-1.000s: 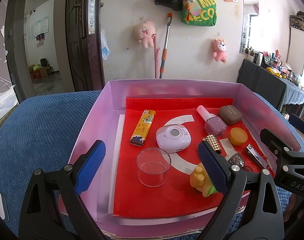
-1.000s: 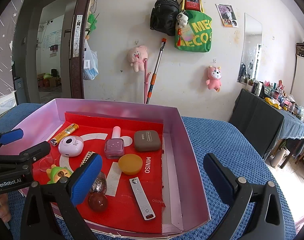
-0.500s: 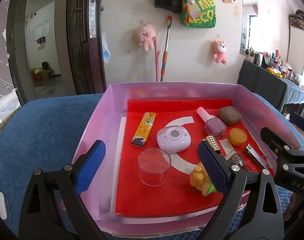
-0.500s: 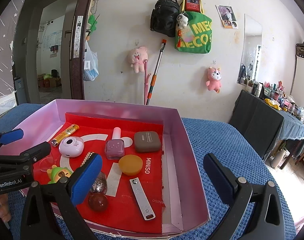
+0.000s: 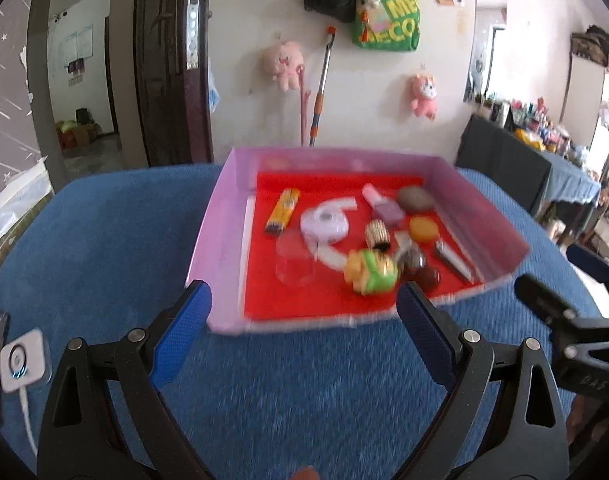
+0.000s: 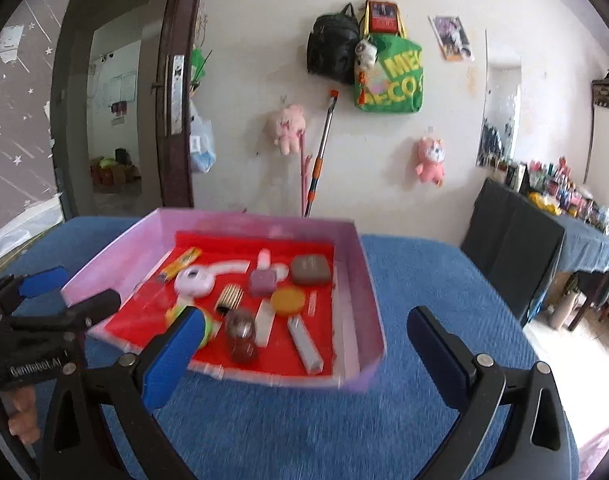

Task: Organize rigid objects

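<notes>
Both grippers, left gripper [image 5: 302, 330] and right gripper [image 6: 300, 356], spread wide, empty, near pink tray [image 5: 220, 248] front wall; frames blurred.

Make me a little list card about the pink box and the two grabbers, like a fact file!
box: pink box with a red liner, on a blue cloth
inside: yellow lighter, white round gadget, clear cup, green and yellow toy, nail clippers and more
left gripper: open, holding nothing, in front of the box
right gripper: open, holding nothing, in front of the box
picture: blurry
</notes>
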